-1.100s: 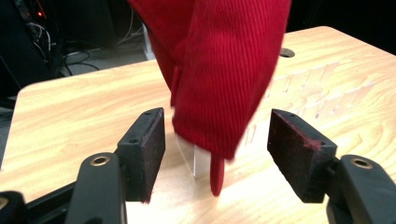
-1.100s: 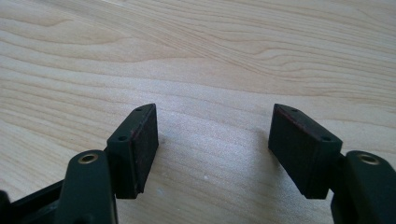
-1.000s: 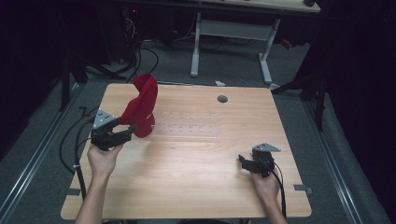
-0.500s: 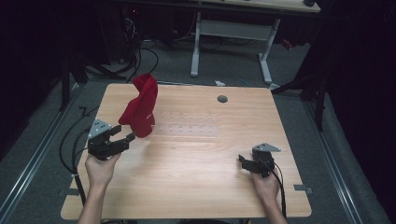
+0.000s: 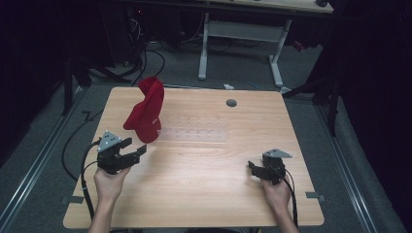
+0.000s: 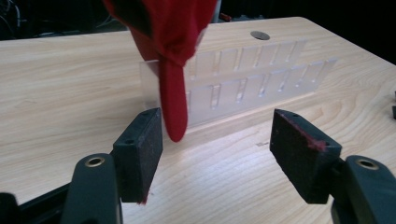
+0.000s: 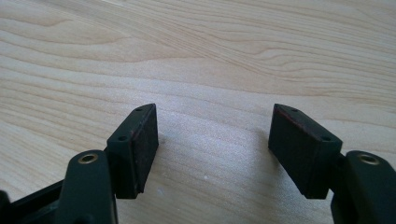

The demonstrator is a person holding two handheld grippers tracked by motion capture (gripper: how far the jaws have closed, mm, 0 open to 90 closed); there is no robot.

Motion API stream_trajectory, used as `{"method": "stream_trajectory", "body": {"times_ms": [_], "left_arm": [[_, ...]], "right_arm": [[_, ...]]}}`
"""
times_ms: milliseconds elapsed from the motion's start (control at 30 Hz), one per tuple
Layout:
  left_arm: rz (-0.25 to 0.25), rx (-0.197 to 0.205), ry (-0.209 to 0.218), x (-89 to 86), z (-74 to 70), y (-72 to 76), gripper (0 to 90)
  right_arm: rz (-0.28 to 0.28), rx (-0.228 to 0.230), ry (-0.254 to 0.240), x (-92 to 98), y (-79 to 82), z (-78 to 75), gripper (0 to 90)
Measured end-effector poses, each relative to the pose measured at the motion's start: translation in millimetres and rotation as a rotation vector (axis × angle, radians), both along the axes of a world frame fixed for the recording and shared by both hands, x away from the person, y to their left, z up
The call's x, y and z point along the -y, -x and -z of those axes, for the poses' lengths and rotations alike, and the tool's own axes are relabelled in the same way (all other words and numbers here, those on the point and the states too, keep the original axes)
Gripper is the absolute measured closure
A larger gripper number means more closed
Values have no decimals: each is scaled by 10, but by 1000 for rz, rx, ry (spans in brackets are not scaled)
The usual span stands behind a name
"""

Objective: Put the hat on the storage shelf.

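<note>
A red cloth (image 5: 145, 114) hangs in a twisted bundle over the left end of a clear plastic rack (image 5: 194, 135) standing on the wooden table (image 5: 204, 194). My left gripper (image 5: 134, 147) is just in front of the cloth, on its near-left side, and stands open. In the left gripper view the red cloth (image 6: 173, 56) drops a narrow tip just beyond the left pad; the pads (image 6: 140, 154) do not pinch it. The clear rack (image 6: 243, 88) stretches away behind it. My right gripper (image 5: 252, 167) rests low at the near right, open, with bare wood between its jaws (image 7: 215, 135).
A grey round grommet (image 5: 231, 103) is set into the far part of the tabletop. Black cables trail from both grippers off the near edge. Beyond the table stand white desk legs (image 5: 204, 48) and cables on a dark floor.
My left gripper has drawn back from the red cloth toward the near-left and lower. The cloth stays draped on the rack. The right gripper has not moved.
</note>
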State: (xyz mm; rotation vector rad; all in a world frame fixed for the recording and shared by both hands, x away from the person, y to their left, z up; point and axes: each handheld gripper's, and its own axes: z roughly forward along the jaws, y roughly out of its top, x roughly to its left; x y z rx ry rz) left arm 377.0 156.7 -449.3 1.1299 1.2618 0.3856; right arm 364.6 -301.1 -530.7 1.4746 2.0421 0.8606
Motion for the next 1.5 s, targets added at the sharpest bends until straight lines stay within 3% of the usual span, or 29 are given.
{"method": "stream_trajectory", "body": {"times_ms": [533,667,700,767,1000,1033,1300,1433,1500], "left_arm": [[57,-35,-20,256,273,88,351],[65,-45,-53,334,361,101,346],[65,-51,-83,377,418,104,340],[69,-57,-103,414,471,113,339],[83,-83,-146,514,616,108,329],[83,-87,-171,556,664,92,329],[85,-111,-222,659,820,22,321],[69,-106,-245,691,895,-4,322],[58,-122,-253,691,974,-15,321]], "right_arm": [[0,0,0,0,0,0,333],[0,0,0,0,0,0,332],[0,0,0,0,0,0,332],[0,0,0,0,0,0,333],[0,0,0,0,0,0,332],[0,0,0,0,0,0,332],[0,0,0,0,0,0,332],[0,0,0,0,0,0,332],[0,0,0,0,0,0,332]]}}
